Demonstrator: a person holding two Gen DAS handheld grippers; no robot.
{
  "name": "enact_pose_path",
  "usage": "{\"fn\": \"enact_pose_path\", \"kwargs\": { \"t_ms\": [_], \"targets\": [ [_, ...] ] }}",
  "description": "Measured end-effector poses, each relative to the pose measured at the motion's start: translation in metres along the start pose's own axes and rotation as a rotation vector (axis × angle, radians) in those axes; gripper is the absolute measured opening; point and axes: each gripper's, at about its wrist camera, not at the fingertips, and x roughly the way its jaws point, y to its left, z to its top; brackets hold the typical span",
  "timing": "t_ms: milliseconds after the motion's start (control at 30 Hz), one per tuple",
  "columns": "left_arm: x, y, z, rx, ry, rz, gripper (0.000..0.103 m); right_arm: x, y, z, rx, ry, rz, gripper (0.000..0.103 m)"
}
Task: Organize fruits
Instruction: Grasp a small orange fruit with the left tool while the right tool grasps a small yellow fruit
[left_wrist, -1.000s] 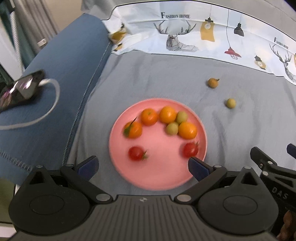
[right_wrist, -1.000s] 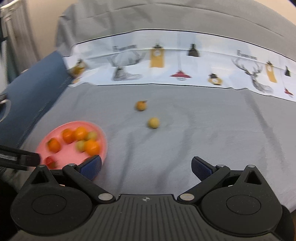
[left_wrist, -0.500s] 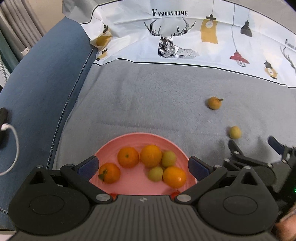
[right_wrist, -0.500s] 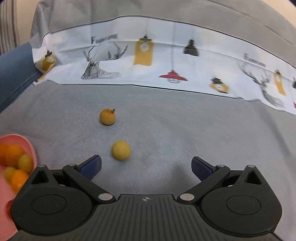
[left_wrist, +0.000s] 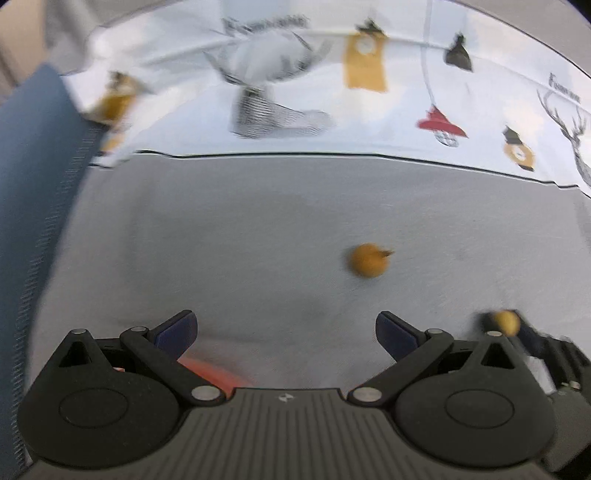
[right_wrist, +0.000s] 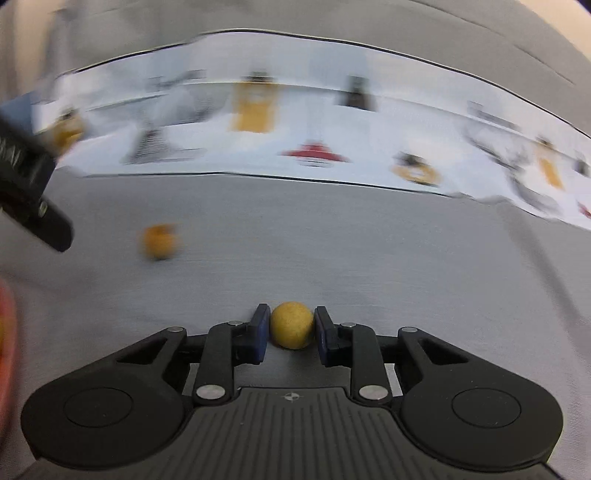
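Note:
A small yellow fruit (right_wrist: 291, 325) sits low on the grey bedspread (right_wrist: 332, 240), and my right gripper (right_wrist: 291, 329) is shut on it, both blue pads touching its sides. The same yellow fruit (left_wrist: 506, 322) shows blurred at the lower right of the left wrist view. An orange fruit with a stem (left_wrist: 368, 264) lies loose on the cloth, ahead and right of my left gripper (left_wrist: 286, 328), which is open and holds nothing. That orange fruit (right_wrist: 159, 242) is to the left in the right wrist view. Only a sliver of the pink plate (left_wrist: 207, 371) shows under the left fingers.
A white printed sheet (left_wrist: 332, 92) runs across the back of the bed. A blue cushion (left_wrist: 29, 184) borders the left side. One dark finger (right_wrist: 55, 229) of the left gripper reaches in from the left of the right wrist view. The plate's rim (right_wrist: 5, 332) blurs at that view's left edge.
The right jaws went from wide open to shut on the yellow fruit. Both grippers moved forward and lower; the plate of fruit slid almost out of the left wrist view.

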Motion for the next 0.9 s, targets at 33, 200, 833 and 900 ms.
{"fn": "enact_pose_path", "kwargs": {
  "t_ms": [33,200,833,900],
  "targets": [
    [0.008,-0.006,0.005,0.008,0.009,-0.029,0.103,0.002,-0.013,0.001,0.034,0.005,-0.035,0.027],
    [0.047,-0.026,0.018,0.039,0.013,-0.085,0.103,0.012,-0.037,-0.003,0.113,-0.027,-0.131,0.027],
    [0.078,-0.03,0.025,0.042,-0.033,-0.09,0.1,0.016,-0.043,-0.009,0.206,-0.057,-0.227,0.071],
    [0.071,-0.029,0.024,0.038,-0.07,-0.069,0.065,0.013,-0.046,-0.006,0.239,-0.065,-0.184,0.032]
  ]
}}
